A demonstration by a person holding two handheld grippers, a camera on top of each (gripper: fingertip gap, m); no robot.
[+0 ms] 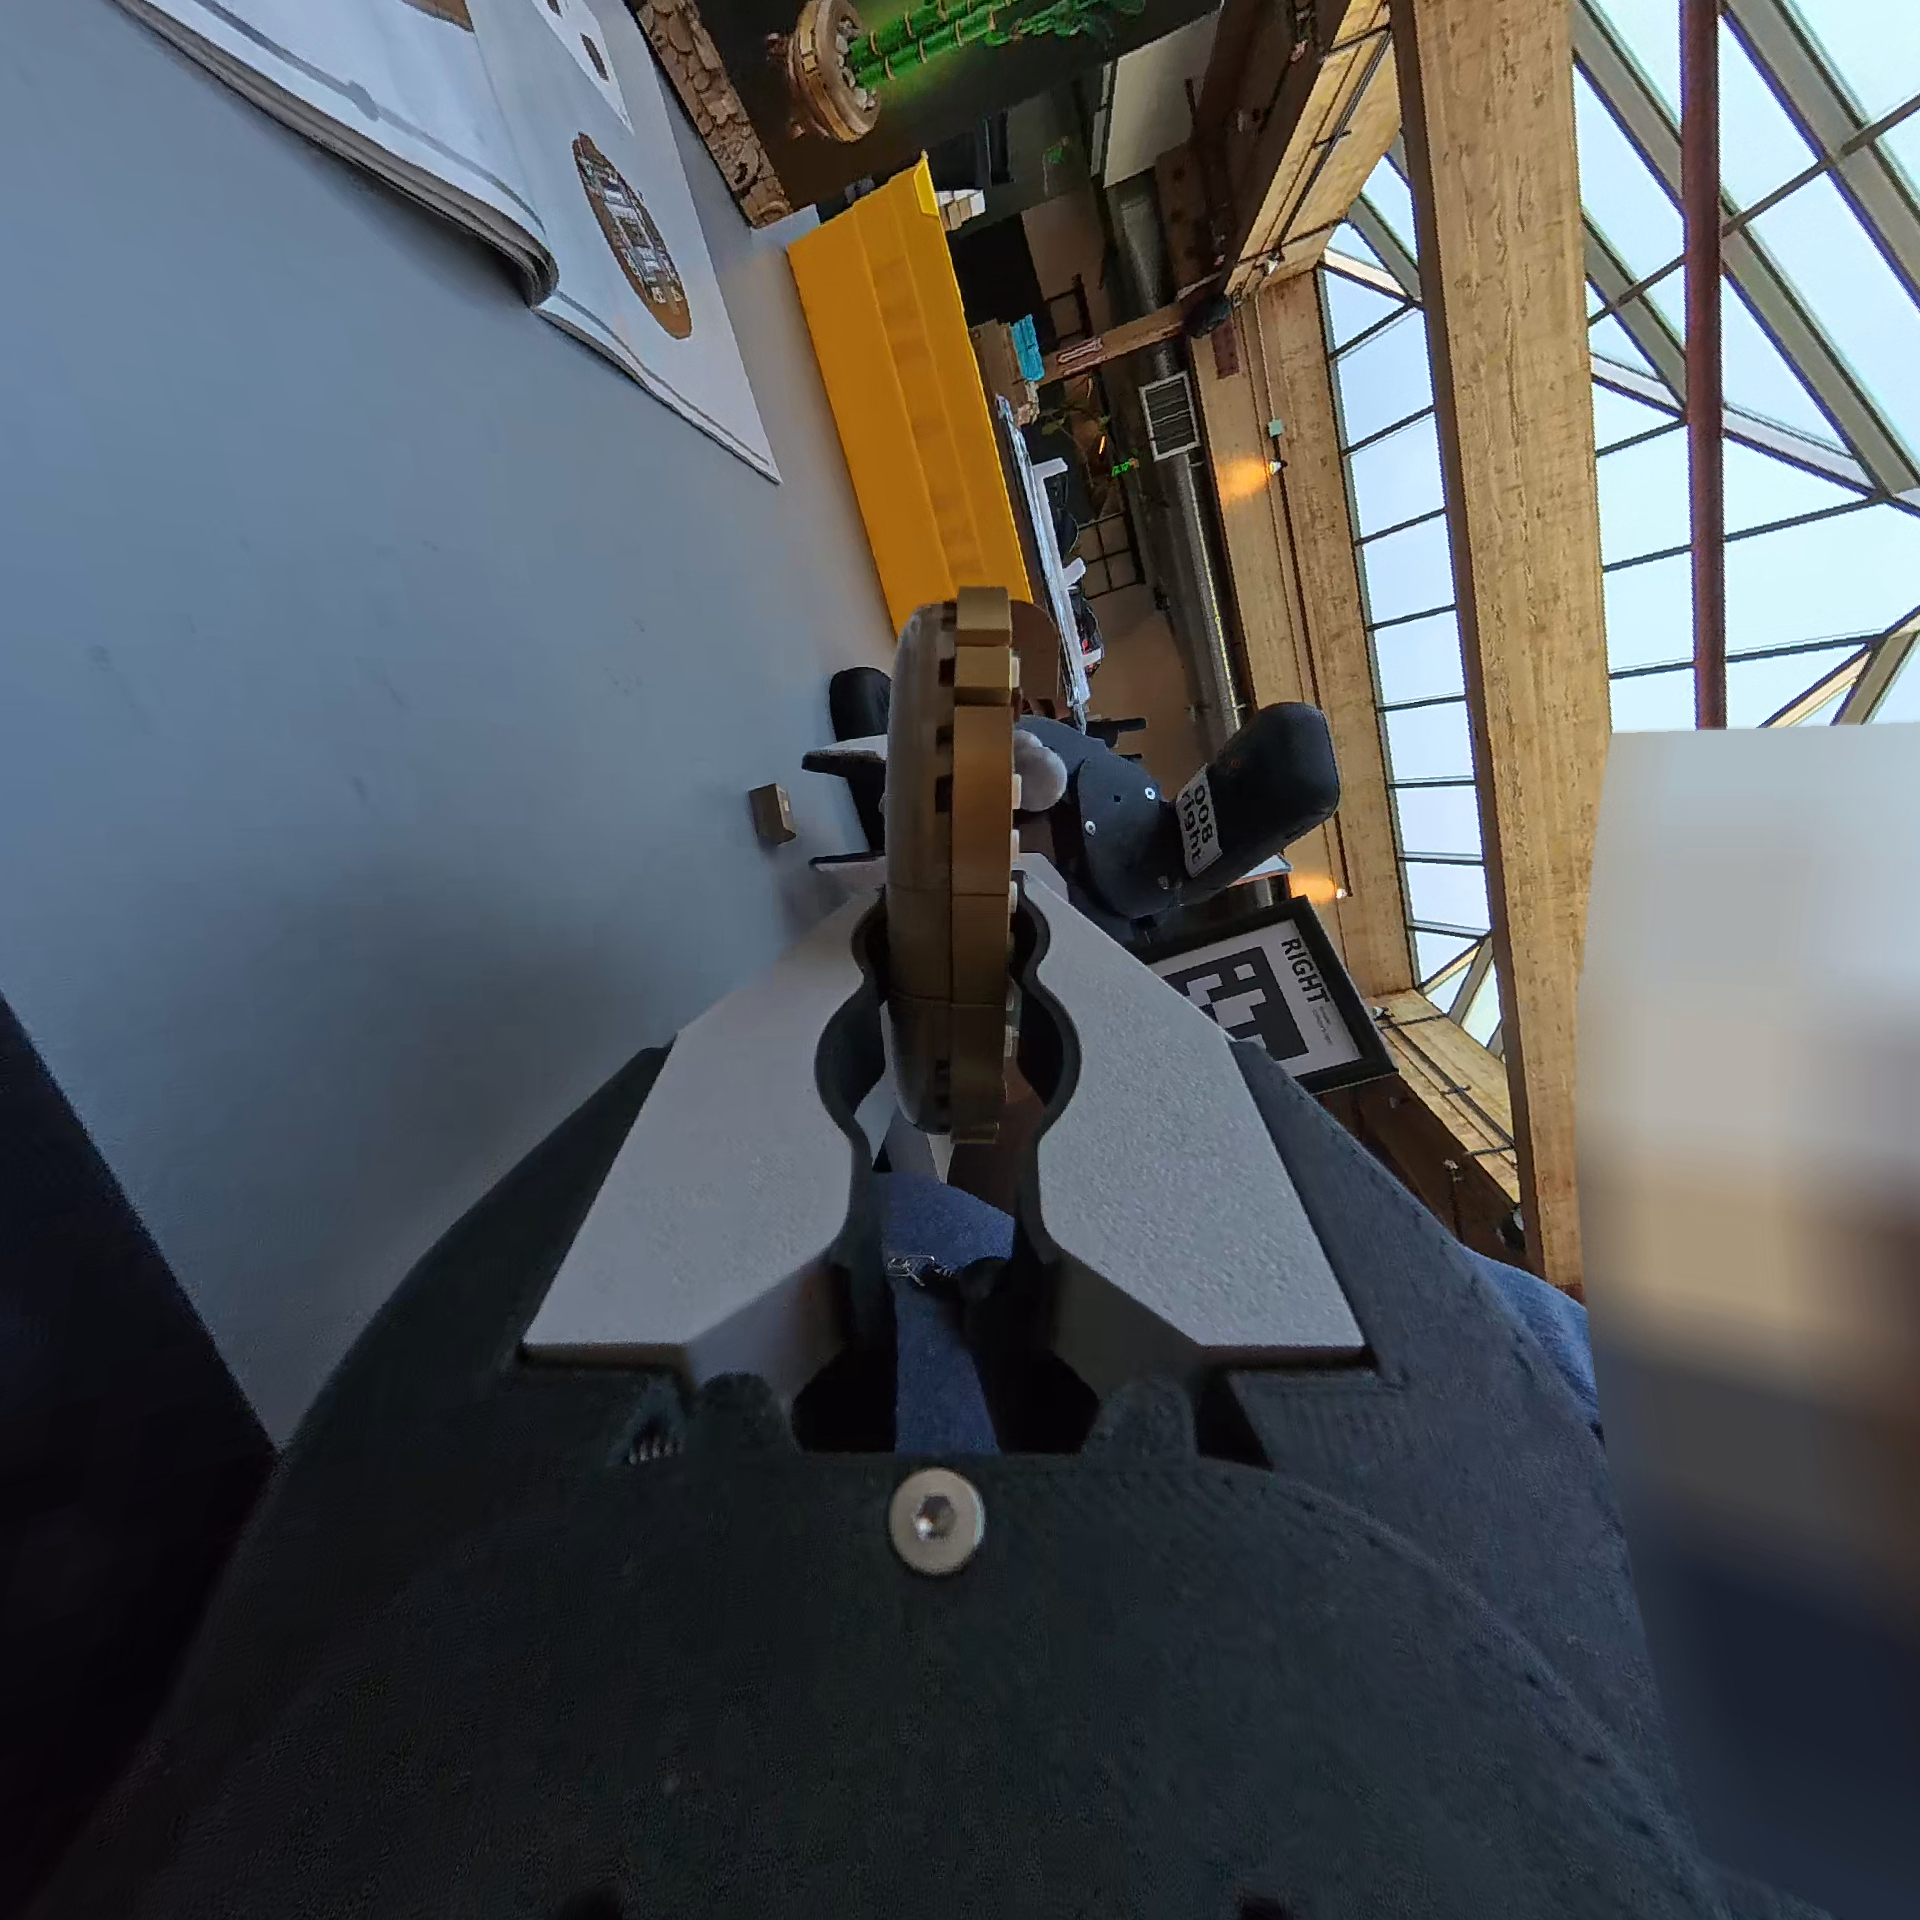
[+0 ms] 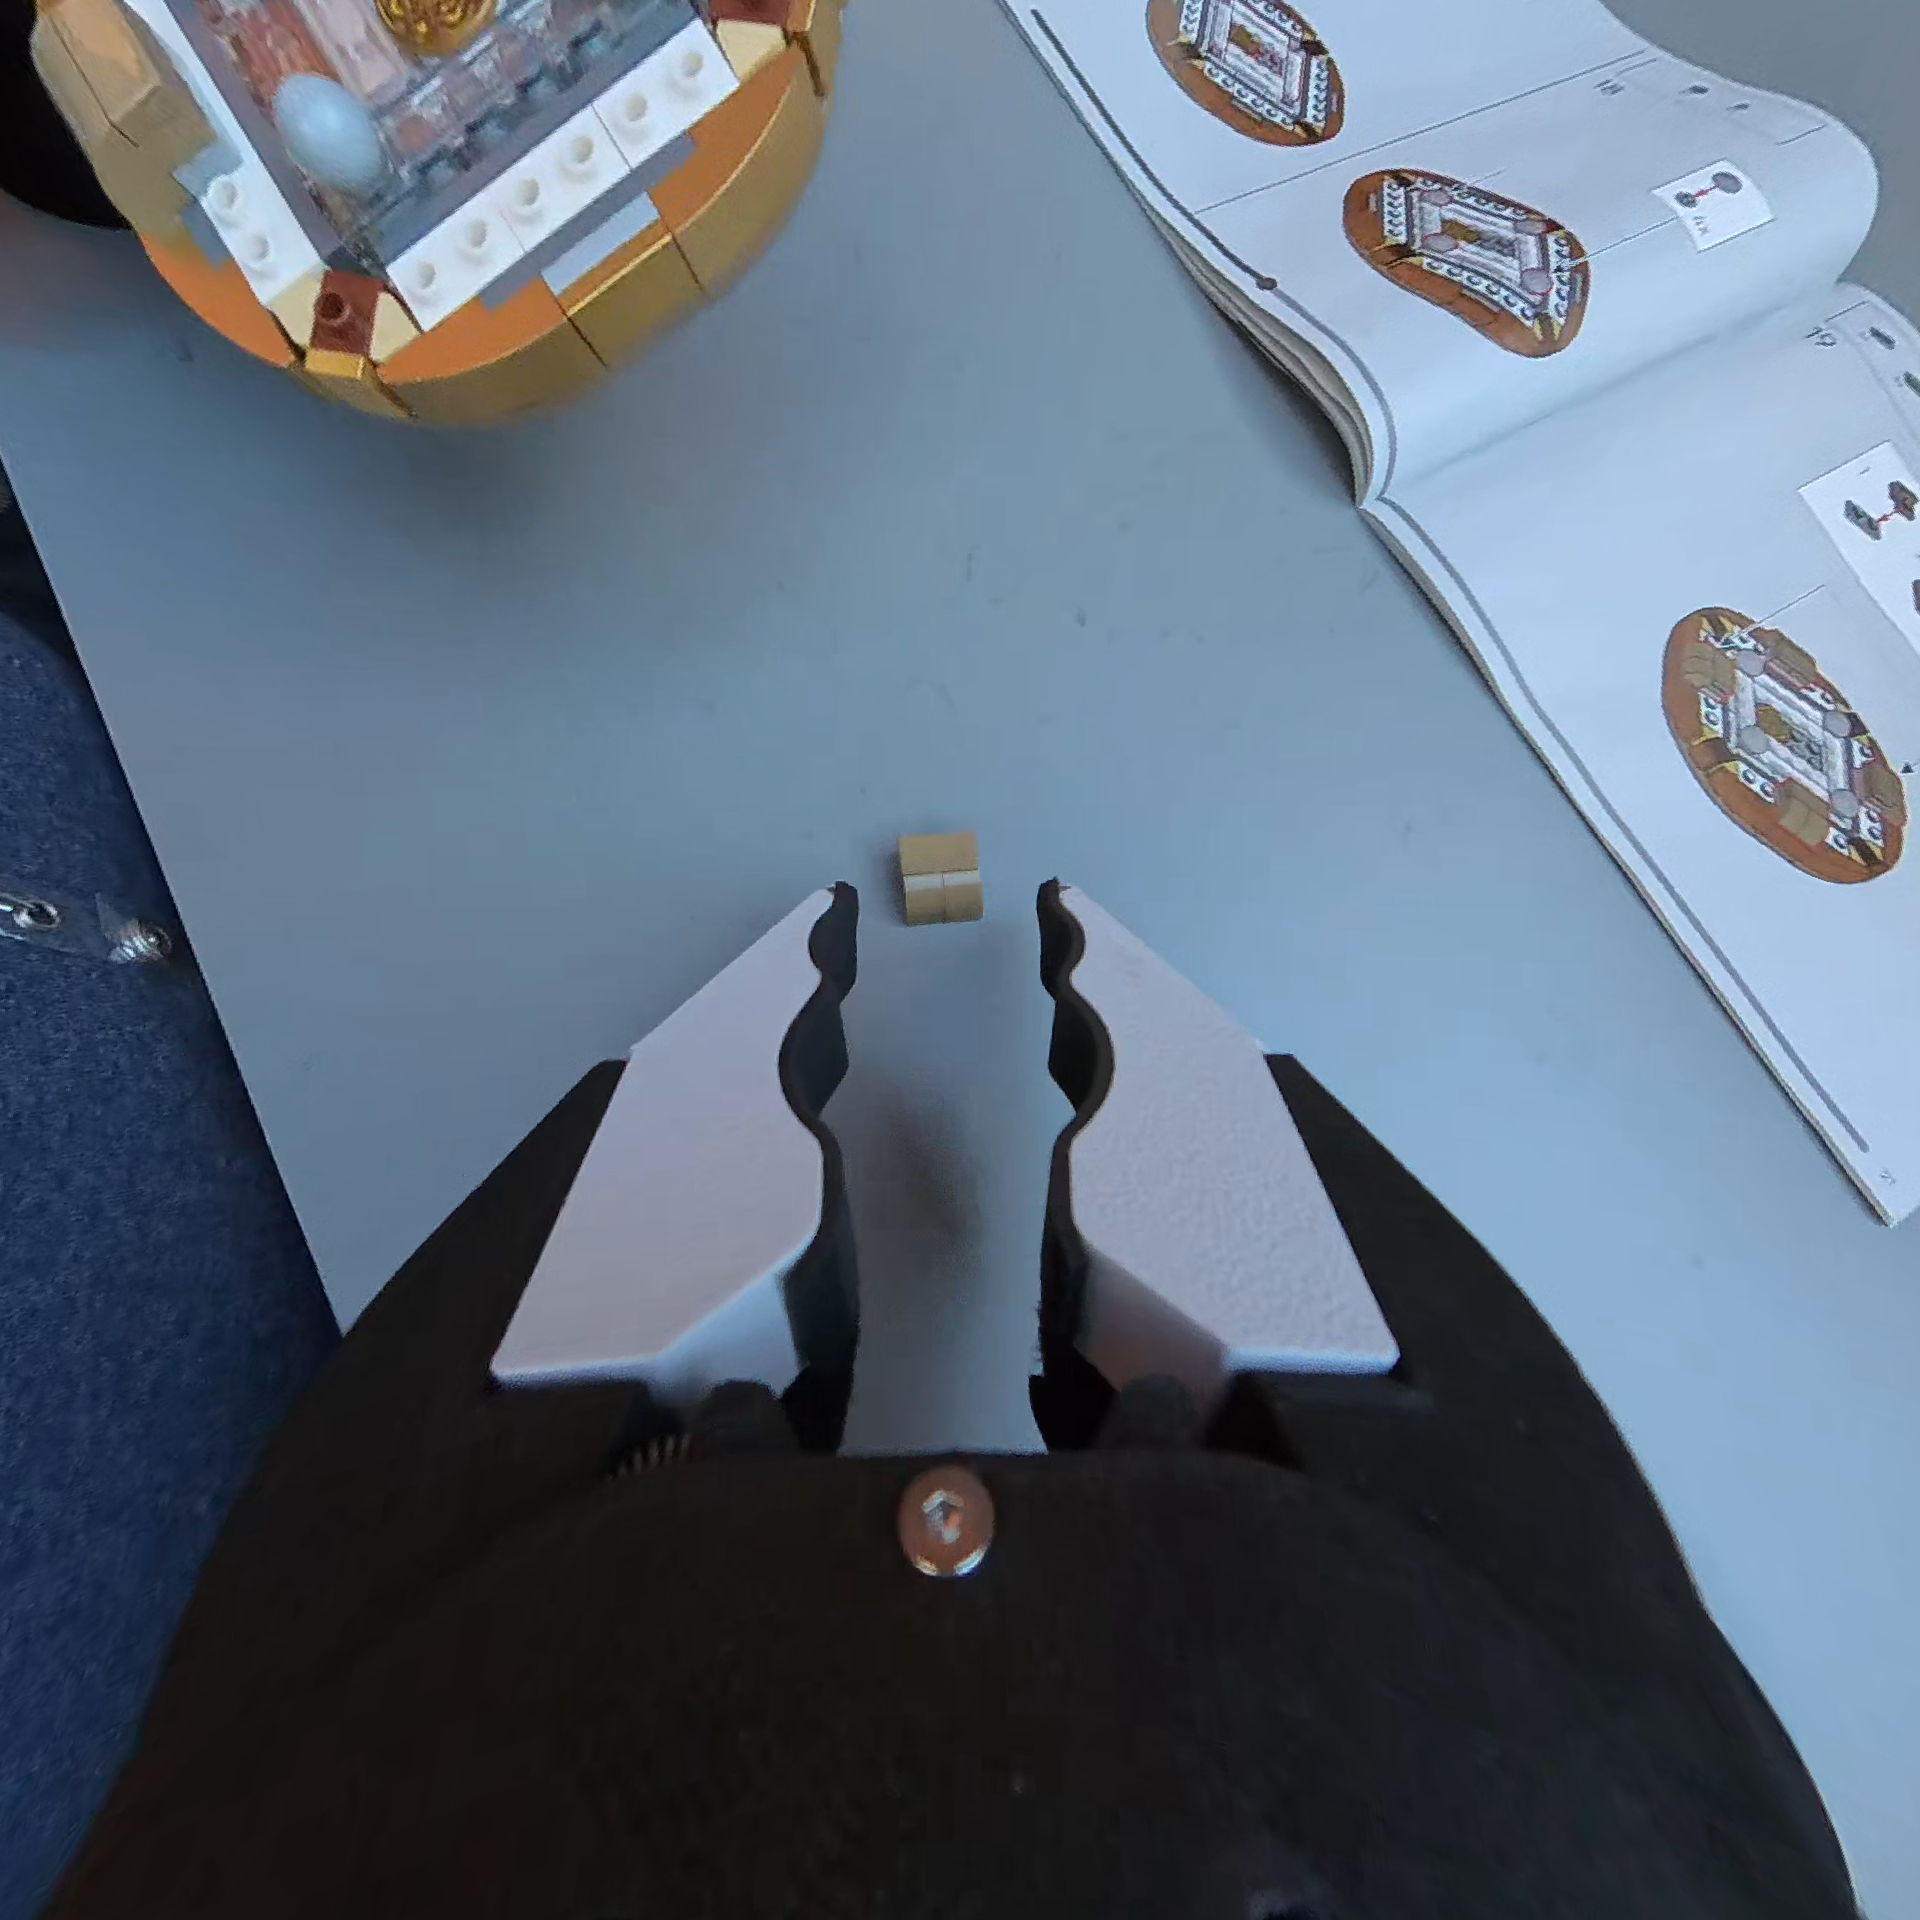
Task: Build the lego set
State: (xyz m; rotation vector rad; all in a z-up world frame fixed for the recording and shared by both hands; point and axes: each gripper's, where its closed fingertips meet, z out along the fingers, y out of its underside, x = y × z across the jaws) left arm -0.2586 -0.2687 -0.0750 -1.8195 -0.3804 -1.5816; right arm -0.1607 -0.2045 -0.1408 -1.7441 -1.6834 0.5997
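My left gripper (image 1: 948, 935) is shut on the edge of a round gold-brown lego disc model (image 1: 951, 862) and holds it upright off the grey table (image 1: 364, 675). The same model shows in the right wrist view (image 2: 416, 197), with white studded bricks and a pale dome on its face. A small tan brick (image 2: 938, 877) lies on the table, also seen in the left wrist view (image 1: 772, 812). My right gripper (image 2: 948, 902) is open, its fingertips just short of the tan brick on either side. The right gripper shows far off in the left wrist view (image 1: 1143, 821).
An open instruction booklet (image 2: 1558, 499) lies on the table to the right, also in the left wrist view (image 1: 582, 208). A yellow bin (image 1: 914, 416) and the set's box (image 1: 883, 73) stand at the table's far side. A person's blue-jeaned leg (image 2: 94, 1039) is at the table's left edge.
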